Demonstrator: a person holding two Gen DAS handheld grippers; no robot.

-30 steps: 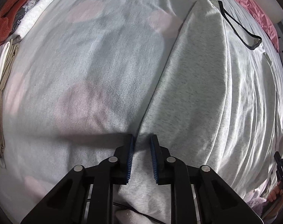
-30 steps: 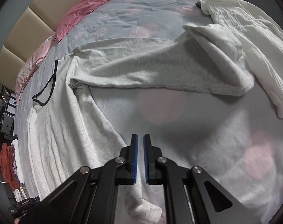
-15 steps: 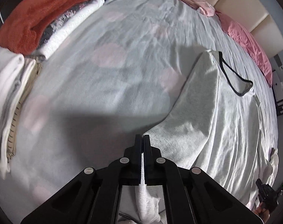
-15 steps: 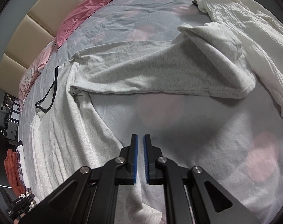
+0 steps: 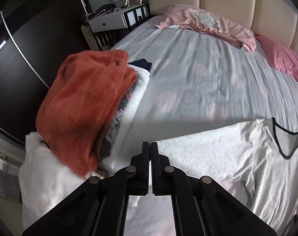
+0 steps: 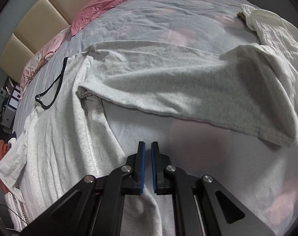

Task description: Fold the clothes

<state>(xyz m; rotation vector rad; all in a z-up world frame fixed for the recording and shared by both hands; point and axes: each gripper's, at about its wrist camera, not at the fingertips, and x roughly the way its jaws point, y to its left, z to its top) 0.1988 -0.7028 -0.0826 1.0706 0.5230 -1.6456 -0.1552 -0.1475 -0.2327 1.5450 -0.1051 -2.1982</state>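
— Left wrist view: left gripper (image 5: 150, 158) pinching grey top's (image 5: 211, 153) edge over bed (image 5: 188, 68); right gripper (image 6: 148, 167) narrow, hold unclear.
— Risks slipping off thin pinch, or snagging folded stack (image 5: 80, 108) alongside.

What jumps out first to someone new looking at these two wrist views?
The rust-orange garment topping the folded pile at the bed's left edge draws the eye first. Next, the light grey top with black neckline trim spread across the bed, one sleeve stretched towards the white garment at right. The left hand-held gripper is shut on the top's other sleeve edge; the right hand-held gripper sits slightly open over its lower part.
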